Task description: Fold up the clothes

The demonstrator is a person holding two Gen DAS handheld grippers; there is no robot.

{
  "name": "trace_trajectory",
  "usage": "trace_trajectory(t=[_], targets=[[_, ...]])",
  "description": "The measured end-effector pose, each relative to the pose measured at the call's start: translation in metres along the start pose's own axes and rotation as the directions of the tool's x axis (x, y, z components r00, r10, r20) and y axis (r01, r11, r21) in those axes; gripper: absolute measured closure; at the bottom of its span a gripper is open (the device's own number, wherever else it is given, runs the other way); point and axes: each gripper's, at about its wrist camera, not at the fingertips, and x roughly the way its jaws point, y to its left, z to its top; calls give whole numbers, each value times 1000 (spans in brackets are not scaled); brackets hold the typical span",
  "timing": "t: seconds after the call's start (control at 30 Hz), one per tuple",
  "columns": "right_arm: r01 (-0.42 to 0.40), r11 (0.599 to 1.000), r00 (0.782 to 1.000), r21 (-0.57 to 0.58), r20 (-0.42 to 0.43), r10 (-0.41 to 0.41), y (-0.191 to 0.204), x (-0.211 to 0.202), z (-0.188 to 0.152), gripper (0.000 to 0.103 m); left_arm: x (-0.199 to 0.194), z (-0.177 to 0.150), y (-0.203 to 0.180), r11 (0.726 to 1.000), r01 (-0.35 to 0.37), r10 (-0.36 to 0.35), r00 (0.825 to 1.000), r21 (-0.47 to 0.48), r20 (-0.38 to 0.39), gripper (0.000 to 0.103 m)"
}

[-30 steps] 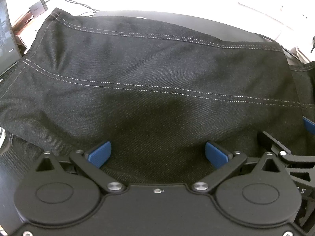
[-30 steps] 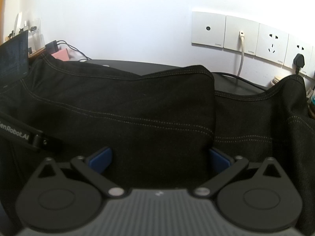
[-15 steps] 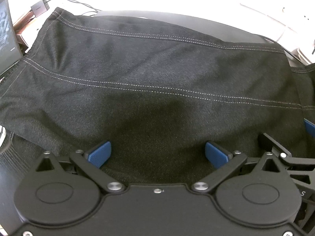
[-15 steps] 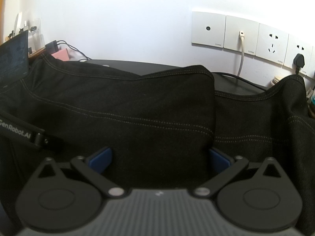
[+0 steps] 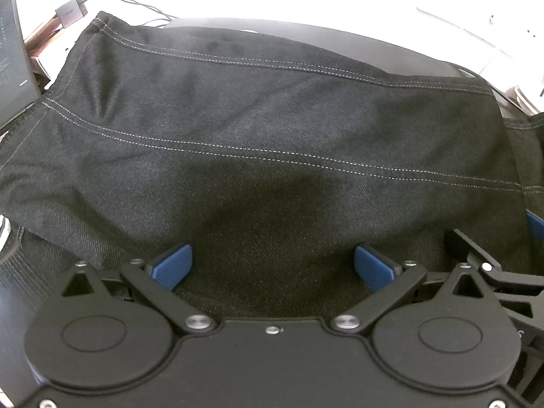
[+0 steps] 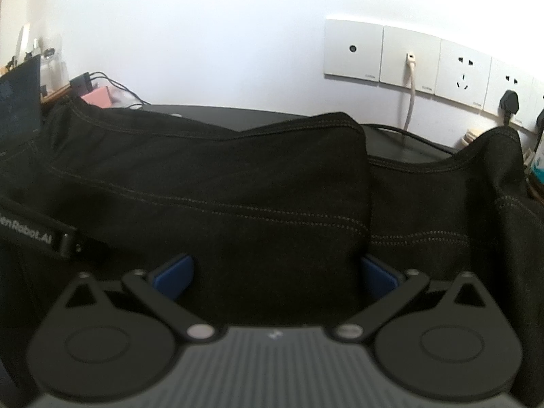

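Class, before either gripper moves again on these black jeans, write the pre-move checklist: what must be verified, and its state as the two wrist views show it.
1. Left gripper open, ready to pinch: ok, blue pads spread wide over the jeans.
2. Right gripper open: ok.
3. Cloth caught between either gripper's pads: cannot tell; denim hides the tips.
4. Folded layer's edge lies straight: ok.
5. White cable clear of the jeans: ok, it stays behind them.
6. Grippers apart from each other: cannot tell.
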Motion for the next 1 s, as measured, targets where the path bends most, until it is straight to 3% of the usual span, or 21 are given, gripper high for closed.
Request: trace_trajectory(t=[0.27,0.33,0.47,0.57,0.6,0.7,0.8,0.87,0.9,0.93,0.97,1.0], targets=[[1,1000,1000,2,-6,-1,0,0,1,1,-5,-6,3,998,38,-39,999,43,9,0],[-15,1000,997,-4,-77,15,0,-3,8,1,-6,-7,3,997,47,-47,999,57,8,0],[-125,990,988,69,-81,131,-12,-41,17,11,-7,-6,5,995,67,-67,998,80,0,0],[-44,993,998,110,-41,49,-31,-82,18,10,-5,-3,5,993,74,-74,997,89,-6,0],[26,991,999,131,-24,-23,-41,-94,17,10,-5,-3,5,993,75,-75,997,89,-7,0],[243,947,970,210,-22,-244,-73,-116,9,11,-4,-2,4,993,71,-70,997,93,-9,0],[315,914,946,255,-166,-279,-98,-101,-4,34,-3,1,4,993,69,-68,998,93,-14,0],[316,914,939,255,-221,-263,-102,-87,-11,50,-3,1,5,993,74,-73,997,90,-20,0],[319,911,938,261,-227,-263,-102,-84,-12,54,-3,2,6,993,81,-79,997,87,-24,0],[323,908,936,268,-230,-265,-101,-81,-13,71,-4,3,9,993,96,-94,995,75,-28,0],[327,903,938,279,-210,-275,-98,-82,-9,94,-5,4,11,992,111,-109,993,63,-31,0],[318,900,945,297,-183,-273,-95,-86,-1,95,-6,4,14,991,127,-125,992,50,-35,0]])
